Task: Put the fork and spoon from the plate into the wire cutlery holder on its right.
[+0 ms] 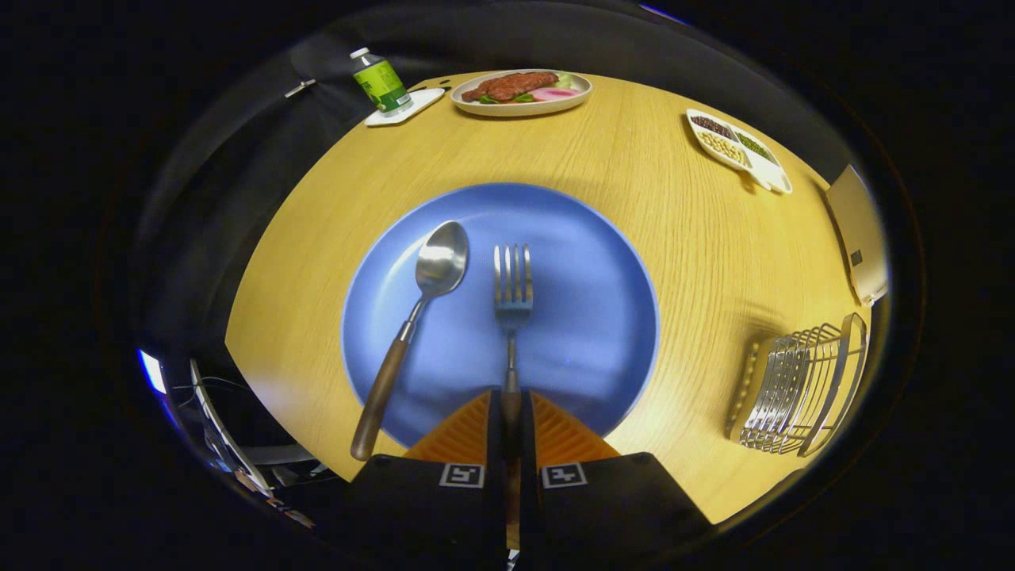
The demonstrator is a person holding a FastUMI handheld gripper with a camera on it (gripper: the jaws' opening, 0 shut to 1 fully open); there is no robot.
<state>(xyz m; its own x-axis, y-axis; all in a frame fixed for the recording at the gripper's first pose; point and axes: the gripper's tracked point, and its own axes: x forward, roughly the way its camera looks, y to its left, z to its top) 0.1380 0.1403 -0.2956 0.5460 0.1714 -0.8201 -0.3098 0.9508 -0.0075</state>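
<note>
Wooden table (634, 182): fork (513, 293) handle apparently pinched between gripper (511, 412) fingers.

The fork's (513, 297) handle end is hidden between the tongs' (511, 424) closed fingers. The divided dish's (741, 151) contents are too small to identify. The worktop's (698, 262) near edge is cut off.

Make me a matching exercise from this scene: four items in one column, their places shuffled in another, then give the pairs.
1. fork
2. spoon
3. wire cutlery holder
4. bottle

A. on the small white tray at the table's far side
B. on the wooden table, right of the blue plate
C. handle clamped between the fingers of the tool
D. on the plate, left of the fork

Pairs: 1-C, 2-D, 3-B, 4-A
</note>
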